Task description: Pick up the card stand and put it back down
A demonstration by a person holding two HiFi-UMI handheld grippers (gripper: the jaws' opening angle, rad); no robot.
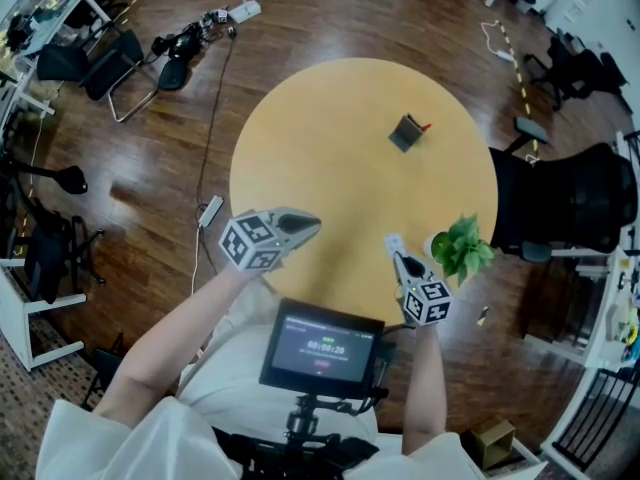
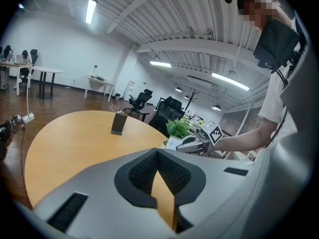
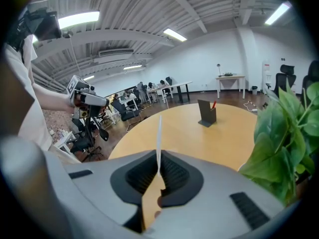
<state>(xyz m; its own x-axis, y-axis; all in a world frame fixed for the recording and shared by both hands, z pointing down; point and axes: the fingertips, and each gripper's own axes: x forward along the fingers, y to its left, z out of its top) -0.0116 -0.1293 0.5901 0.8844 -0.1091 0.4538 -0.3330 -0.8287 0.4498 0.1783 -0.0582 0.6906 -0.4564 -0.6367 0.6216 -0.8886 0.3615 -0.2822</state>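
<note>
card stand: upright on the far side of the round surface (image 1: 300, 158). Dark card stand (image 1: 406, 133), with something red (image 1: 426, 126) sticking out at its edge.
stand contact: none. Both grippers are well apart from it, at the near edge by the person.
left gripper: left gripper (image 1: 312, 223) has its jaws pressed together at the tips with nothing between them. Only the surface shows through the gap behind the pads.
right gripper: right gripper (image 1: 398, 258) is pinching a thin white card (image 3: 159, 136). The card is seen edge-on and stands up out of the closed jaws.
nearby: potted plant (image 1: 462, 250) sits just beside the right gripper at the surface edge, well apart from the stand.
done so far: can't tell. The stand rests flat and looks untouched, which fits either not lifted yet or already set back down.
my read: neither gripper is positioned for a grab, so I'd say no stand handling is under way right now.
left if not started: reach across the surface, spread one gripper, close on the stand, lift, lower, release.
blocker: the right gripper is occupied by the card, so the empty left one looks like the freer choice for the stand. Otherwise the card has to go somewhere first.
risk: the stand is light-looking with a narrow base, so an off-centre pinch could tip it.
</note>
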